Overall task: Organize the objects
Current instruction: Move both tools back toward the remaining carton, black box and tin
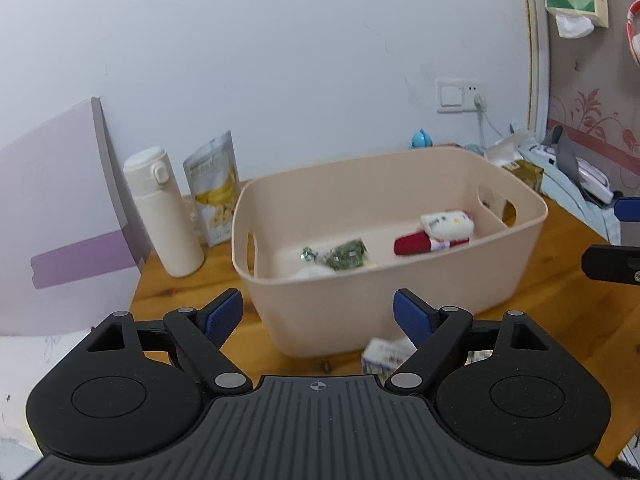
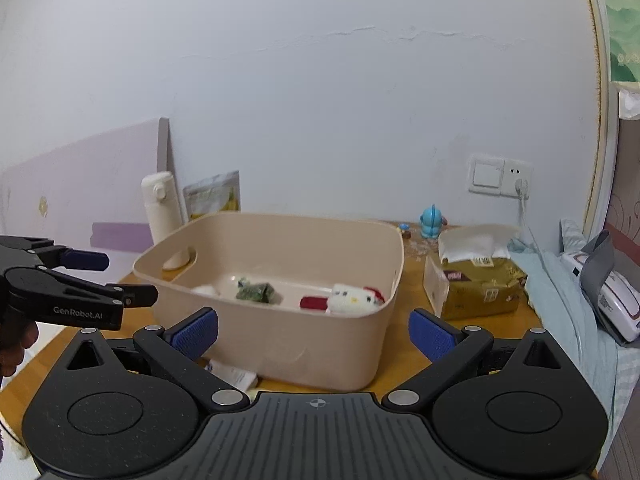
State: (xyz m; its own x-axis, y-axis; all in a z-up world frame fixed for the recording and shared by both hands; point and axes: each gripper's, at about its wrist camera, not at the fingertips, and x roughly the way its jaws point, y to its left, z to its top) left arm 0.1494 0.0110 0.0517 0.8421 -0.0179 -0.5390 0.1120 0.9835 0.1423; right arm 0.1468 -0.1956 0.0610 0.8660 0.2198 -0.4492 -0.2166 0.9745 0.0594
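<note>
Left wrist view recorded the left claw (image 1: 318, 316) released, jaws parted with nothing between them, facing a beige bin (image 1: 400, 300) on the wooden bench (image 1: 560, 308); a plush toy (image 1: 448, 224), a red item (image 1: 412, 243) and a green packet (image 1: 344, 255) lay inside the bin. Right wrist view recorded the right claw (image 2: 314, 336) likewise released and empty, a tissue pack (image 2: 480, 284) just beside the bin toward the bench's right edge, and a white flask (image 2: 160, 208) and snack pouch (image 2: 216, 196) at its far left corner.
</note>
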